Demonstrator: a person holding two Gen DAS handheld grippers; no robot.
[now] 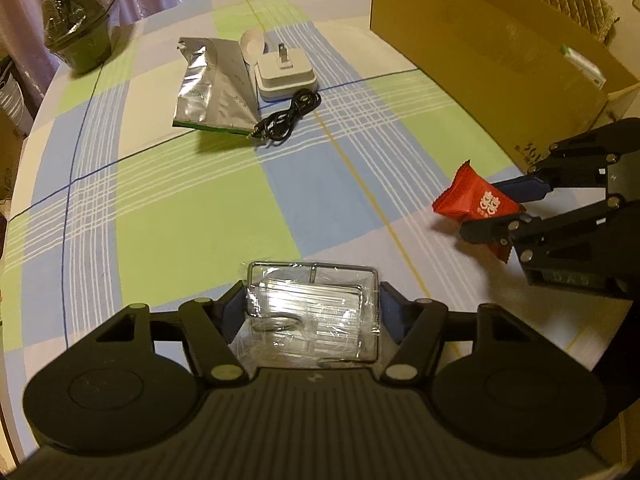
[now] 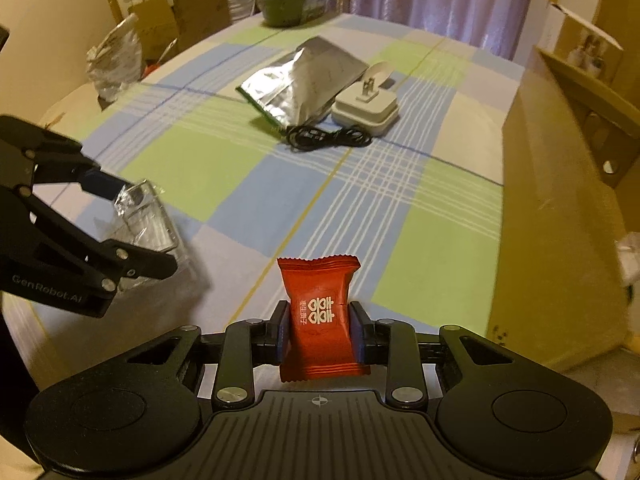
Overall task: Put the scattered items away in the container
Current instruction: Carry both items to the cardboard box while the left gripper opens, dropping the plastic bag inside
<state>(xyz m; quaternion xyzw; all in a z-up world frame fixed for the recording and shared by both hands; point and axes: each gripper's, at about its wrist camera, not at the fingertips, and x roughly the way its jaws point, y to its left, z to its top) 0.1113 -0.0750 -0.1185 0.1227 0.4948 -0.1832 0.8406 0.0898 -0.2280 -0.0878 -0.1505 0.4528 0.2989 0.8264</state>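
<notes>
- Left tongs (image 1: 314, 312), bottom centre of left wrist view: clamped on wire rack (image 1: 314, 308) wrapped in clear plastic, rack between both blue pads, lifted off table (image 1: 200, 208).
- Same rack in right wrist view at left edge, mid height (image 2: 146, 216), pinched by left tongs (image 2: 140, 224).
- Right tongs (image 2: 320, 334), bottom centre of right wrist view: closed narrow on red candy packet (image 2: 318, 312), packet upright, white print facing camera.
- Same packet at right edge of left wrist view (image 1: 478, 204), gripped by right tongs (image 1: 496, 208), held above table just beside cardboard box (image 1: 480, 64).
- Box open-topped, upper right of left wrist view; right side of right wrist view (image 2: 560, 200).
- Upper centre on checked cloth: silver foil bag (image 1: 216, 88), white charger plug (image 1: 286, 74) w/ prongs up, black cable (image 1: 288, 116) coiled in front, touching bag corner; small white round thing behind plug, can't tell what.
- Dark wrapped pot (image 1: 78, 36), upper left, near table edge, well apart from rest.
</notes>
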